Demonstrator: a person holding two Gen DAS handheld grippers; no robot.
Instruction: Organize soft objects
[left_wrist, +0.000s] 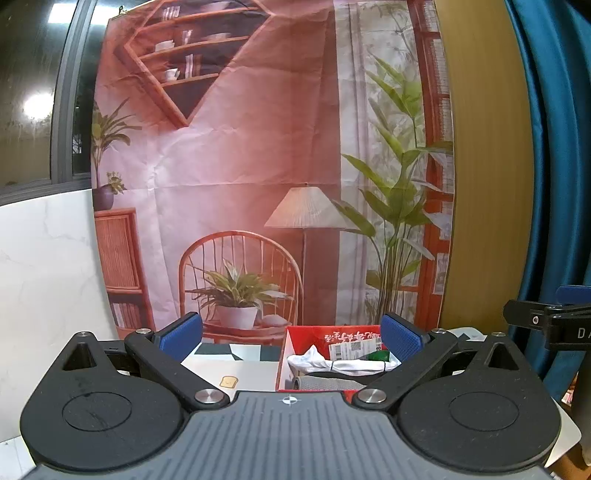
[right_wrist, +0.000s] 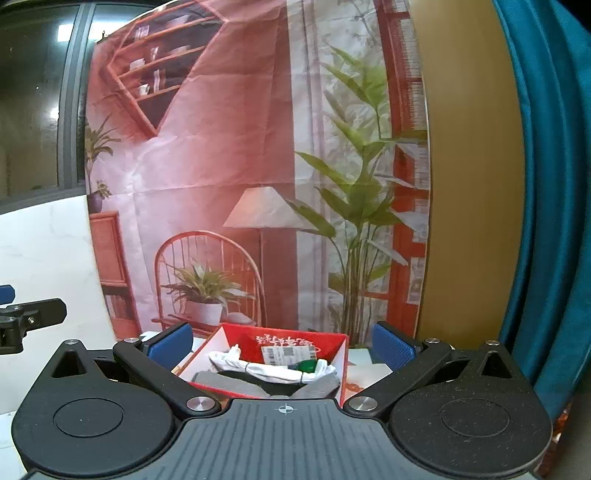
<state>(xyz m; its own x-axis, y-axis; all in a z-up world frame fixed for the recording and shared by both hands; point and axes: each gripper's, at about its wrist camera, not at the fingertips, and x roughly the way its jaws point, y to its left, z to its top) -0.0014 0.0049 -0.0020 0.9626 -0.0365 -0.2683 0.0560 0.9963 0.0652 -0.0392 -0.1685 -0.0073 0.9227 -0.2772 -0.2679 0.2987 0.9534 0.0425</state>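
Observation:
A red cardboard box (left_wrist: 295, 338) (right_wrist: 332, 341) with a white inside stands on the table. In it lie a white rolled cloth (left_wrist: 347, 364) (right_wrist: 273, 369), a grey soft item (left_wrist: 325, 384) (right_wrist: 229, 382), a green item (left_wrist: 376, 356) (right_wrist: 304, 366) and a white label (left_wrist: 352, 348) (right_wrist: 288, 353). My left gripper (left_wrist: 291, 338) is open and empty, raised above the table, with the box in front of its right finger. My right gripper (right_wrist: 280, 345) is open and empty, with the box straight ahead between its fingers.
A printed room backdrop (left_wrist: 258, 166) hangs behind the table, beside a blue curtain (left_wrist: 554, 147). A white mat with a toast sticker (left_wrist: 228, 382) lies left of the box. The right gripper's black body (left_wrist: 546, 321) shows at the left view's right edge.

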